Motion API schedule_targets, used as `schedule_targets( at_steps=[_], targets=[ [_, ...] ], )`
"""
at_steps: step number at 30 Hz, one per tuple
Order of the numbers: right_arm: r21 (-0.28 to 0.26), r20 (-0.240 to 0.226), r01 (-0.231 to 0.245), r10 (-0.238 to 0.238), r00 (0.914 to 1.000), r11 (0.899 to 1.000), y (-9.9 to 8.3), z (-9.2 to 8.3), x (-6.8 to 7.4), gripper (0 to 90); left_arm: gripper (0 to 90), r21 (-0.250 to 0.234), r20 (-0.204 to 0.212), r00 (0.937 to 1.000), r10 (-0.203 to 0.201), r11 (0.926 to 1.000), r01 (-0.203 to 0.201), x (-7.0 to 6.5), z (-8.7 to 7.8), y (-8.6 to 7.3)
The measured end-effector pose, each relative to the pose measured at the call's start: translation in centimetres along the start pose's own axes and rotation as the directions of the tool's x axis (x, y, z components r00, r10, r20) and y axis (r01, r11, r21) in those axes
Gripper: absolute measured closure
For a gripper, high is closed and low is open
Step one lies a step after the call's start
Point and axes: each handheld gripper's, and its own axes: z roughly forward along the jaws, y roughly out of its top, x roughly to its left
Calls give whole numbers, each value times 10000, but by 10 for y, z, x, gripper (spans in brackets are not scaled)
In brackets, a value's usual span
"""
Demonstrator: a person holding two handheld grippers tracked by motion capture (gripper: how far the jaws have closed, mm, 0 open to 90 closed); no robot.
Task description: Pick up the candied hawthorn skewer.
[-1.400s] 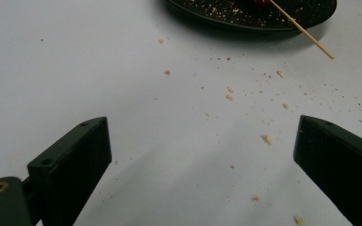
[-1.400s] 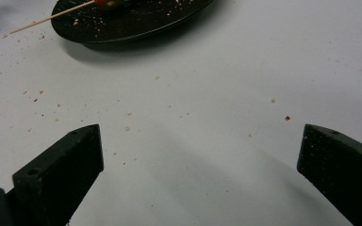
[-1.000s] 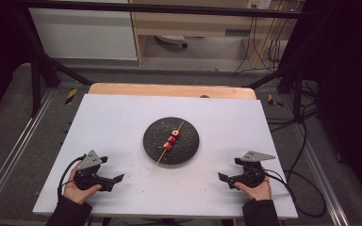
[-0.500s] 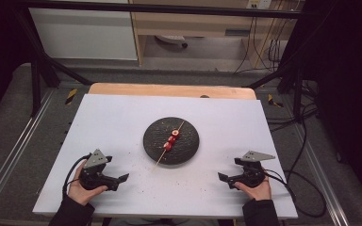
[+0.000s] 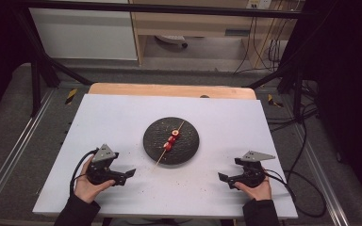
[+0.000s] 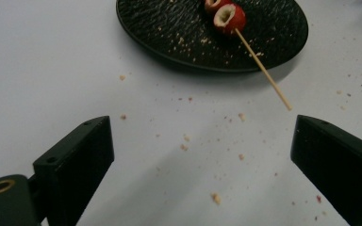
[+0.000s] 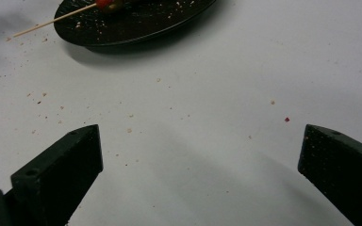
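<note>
A black round plate [image 5: 188,149] sits mid-table with a wooden skewer [image 5: 160,159] lying across it, its lower end sticking out past the rim. Red fruit pieces [image 5: 171,141] are threaded on the skewer. In the left gripper view the plate [image 6: 179,33], a red piece [image 6: 229,17] and the skewer stick [image 6: 264,70] lie ahead of the jaws. My left gripper [image 5: 130,174] rests on the table at the lower left, open and empty. My right gripper [image 5: 223,178] rests at the lower right, open and empty; its view catches the plate [image 7: 136,23] and the skewer tip [image 7: 52,21].
The white tabletop [image 5: 122,117] carries scattered crumbs [image 6: 215,197] near the plate. A wooden board edge [image 5: 169,89] runs along the far side. Cables [image 5: 301,155] hang off the right edge, and metal rails flank the table.
My left gripper has slid right and slightly forward toward the plate. The right gripper, plate and skewer have stayed put.
</note>
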Motion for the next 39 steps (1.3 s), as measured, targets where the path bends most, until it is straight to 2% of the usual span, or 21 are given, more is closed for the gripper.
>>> schedule_targets(
  at_steps=[6,12,16,20,23,27,28,32,33,35,37,39],
  targets=[
    [-38,-12,-57,57,10000,10000,0,1,0,16,79,157,-63,9998,176,9997,-175,-14,11,21],
    [-29,-7,-26,26,10000,10000,0,1,0,16,111,665,-269,9991,333,9973,-315,-22,30,39],
    [-7,3,4,-4,10000,10000,0,1,0,16,162,1022,-248,9988,422,9940,-395,-28,45,49],
    [-6,-14,2,-2,10000,10000,0,1,0,15,204,1353,-222,9988,434,9900,-400,-32,59,56],
    [4,-16,-4,4,10000,10000,0,1,0,16,251,1551,-148,9995,265,9876,-239,-34,67,61],
    [-11,-21,-17,17,10000,10000,0,1,0,16,293,1877,-155,9997,200,9821,-167,-37,77,66],
    [-22,-27,-4,4,10000,10000,0,1,0,15,338,1976,-143,9997,216,9801,-183,-38,80,67],
    [-29,-39,-13,13,10000,10000,0,1,0,16,399,2229,-245,9995,196,9747,-137,-41,89,71],
    [-29,-51,-24,24,10000,10000,0,1,0,16,445,2321,-288,9993,230,9726,-157,-41,91,71],
    [-35,-58,-27,27,10000,10000,0,1,0,16,467,2439,-354,9992,177,9698,-85,-42,95,73],
    [-33,-68,-27,27,10000,10000,0,1,0,16,537,2593,-353,9994,60,9658,33,-42,99,74],
    [-34,-79,-28,28,10000,10000,0,1,0,16,553,2715,-428,9991,65,9624,53,-43,102,75]
  ],
)
